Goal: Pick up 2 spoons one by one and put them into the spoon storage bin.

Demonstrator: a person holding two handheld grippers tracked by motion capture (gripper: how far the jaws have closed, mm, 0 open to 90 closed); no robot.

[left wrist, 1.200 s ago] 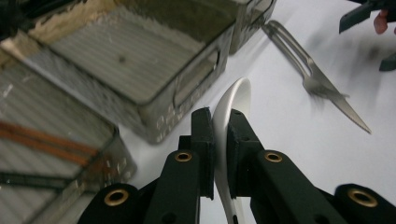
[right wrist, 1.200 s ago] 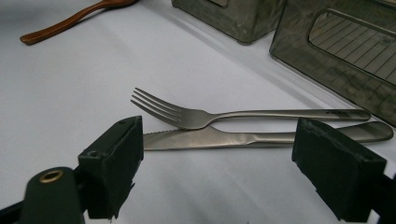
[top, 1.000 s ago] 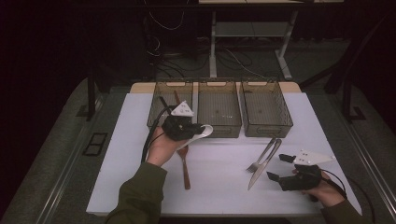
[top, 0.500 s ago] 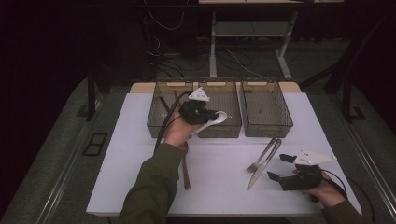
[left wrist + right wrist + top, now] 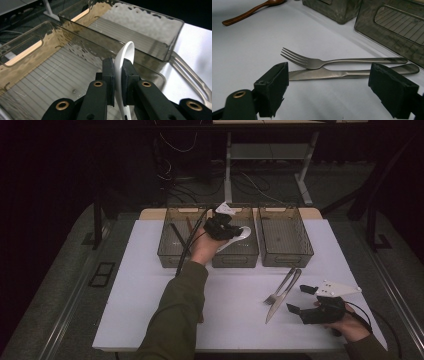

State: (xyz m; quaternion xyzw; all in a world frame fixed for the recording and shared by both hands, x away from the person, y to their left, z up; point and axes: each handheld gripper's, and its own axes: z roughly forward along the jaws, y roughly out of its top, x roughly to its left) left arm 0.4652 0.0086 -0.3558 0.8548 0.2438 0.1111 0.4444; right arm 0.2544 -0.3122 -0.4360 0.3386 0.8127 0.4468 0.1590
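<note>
My left gripper (image 5: 234, 232) is shut on a white spoon (image 5: 242, 234), which it holds above the middle bin (image 5: 235, 258) of three smoky plastic bins. In the left gripper view the pads clamp the white spoon (image 5: 126, 53) on edge, bowl pointing away, over the bin's ribbed floor (image 5: 50, 75). At the table's front right my right gripper (image 5: 299, 299) stands open and rests low. A steel fork (image 5: 332, 61) and knife (image 5: 342, 73) lie crossed just beyond its wide-apart jaws, untouched.
The left bin (image 5: 177, 240) holds a dark utensil. The right bin (image 5: 285, 258) stands beside the middle one. A wooden spoon (image 5: 249, 11) lies on the white table (image 5: 140, 285), partly under the person's left sleeve (image 5: 175, 320). Cables and a desk frame sit behind the table.
The left hand carried the white spoon away from the person and rightward, from in front of the left bin to over the middle bin. The right gripper has stayed put.
</note>
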